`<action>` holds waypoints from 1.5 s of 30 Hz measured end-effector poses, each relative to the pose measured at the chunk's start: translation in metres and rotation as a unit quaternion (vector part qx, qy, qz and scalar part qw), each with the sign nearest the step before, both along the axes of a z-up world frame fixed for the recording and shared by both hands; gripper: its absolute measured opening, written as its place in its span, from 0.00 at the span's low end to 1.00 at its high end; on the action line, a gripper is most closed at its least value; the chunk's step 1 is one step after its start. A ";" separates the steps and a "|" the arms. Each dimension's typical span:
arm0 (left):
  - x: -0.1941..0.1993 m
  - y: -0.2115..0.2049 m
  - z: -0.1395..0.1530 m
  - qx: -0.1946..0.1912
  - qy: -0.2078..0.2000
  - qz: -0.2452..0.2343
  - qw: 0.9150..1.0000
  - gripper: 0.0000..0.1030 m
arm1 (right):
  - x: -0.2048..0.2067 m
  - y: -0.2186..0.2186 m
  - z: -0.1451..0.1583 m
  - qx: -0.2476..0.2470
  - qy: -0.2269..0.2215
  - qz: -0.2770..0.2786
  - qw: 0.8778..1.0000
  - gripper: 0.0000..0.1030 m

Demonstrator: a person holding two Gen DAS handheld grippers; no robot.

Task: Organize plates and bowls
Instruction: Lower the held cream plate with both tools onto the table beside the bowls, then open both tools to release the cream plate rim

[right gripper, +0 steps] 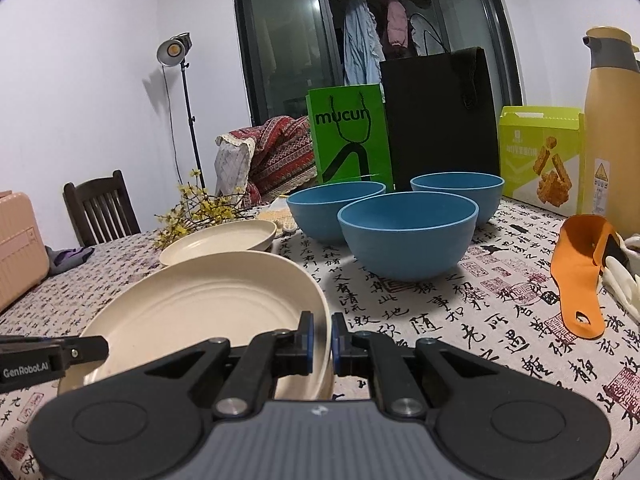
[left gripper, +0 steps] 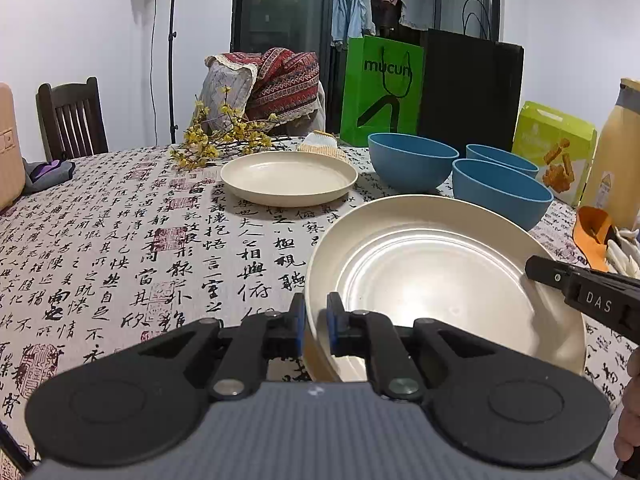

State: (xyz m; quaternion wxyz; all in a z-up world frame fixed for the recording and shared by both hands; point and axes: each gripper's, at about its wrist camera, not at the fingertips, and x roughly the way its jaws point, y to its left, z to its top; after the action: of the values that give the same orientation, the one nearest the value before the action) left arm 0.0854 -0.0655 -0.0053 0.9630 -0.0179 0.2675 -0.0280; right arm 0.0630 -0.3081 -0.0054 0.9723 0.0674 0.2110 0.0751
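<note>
A cream plate [left gripper: 440, 288] [right gripper: 200, 312] lies near the table's front, and both grippers hold it by the rim. My left gripper [left gripper: 316, 312] is shut on its left edge, and its tip also shows in the right wrist view [right gripper: 92, 350]. My right gripper [right gripper: 322, 328] is shut on the right edge, and its tip shows at the right of the left wrist view [left gripper: 536, 272]. A second cream plate [left gripper: 288, 176] [right gripper: 220, 242] rests farther back. Three blue bowls [left gripper: 412, 162] [right gripper: 408, 232] stand upright together behind the held plate.
The tablecloth [left gripper: 120, 240] bears black calligraphy. A green bag [left gripper: 380, 92], a black bag [left gripper: 468, 92], a snack box [right gripper: 540, 156] and a yellow flask [right gripper: 612, 120] line the back. Yellow flowers [left gripper: 216, 136] lie at the back left, and an orange tool [right gripper: 580, 272] at the right.
</note>
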 end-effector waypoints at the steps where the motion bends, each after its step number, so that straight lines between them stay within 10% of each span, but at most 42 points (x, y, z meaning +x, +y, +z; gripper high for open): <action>1: 0.000 -0.001 -0.001 0.003 0.001 0.001 1.000 0.11 | 0.000 0.000 0.000 -0.001 0.001 0.000 1.000 0.09; 30: 0.005 -0.011 -0.007 0.054 -0.007 0.012 0.998 0.12 | 0.012 0.006 -0.015 -0.032 0.009 0.021 0.999 0.14; 33: 0.007 -0.004 -0.006 0.037 -0.004 0.016 0.999 0.26 | 0.014 -0.001 -0.013 -0.009 0.009 0.029 0.999 0.14; 43: -0.002 0.020 0.000 0.015 -0.047 0.040 0.998 1.00 | 0.020 -0.015 -0.006 0.014 -0.013 0.048 0.999 0.88; 45: -0.004 0.026 0.001 0.010 -0.057 0.047 0.997 1.00 | 0.021 -0.017 -0.004 0.015 -0.021 0.051 0.998 0.97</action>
State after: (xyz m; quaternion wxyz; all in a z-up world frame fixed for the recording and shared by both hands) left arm 0.0815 -0.0393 -0.0044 0.9770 -0.0196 0.2113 0.0194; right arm 0.0842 -0.3247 -0.0098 0.9702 0.0697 0.1929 0.1294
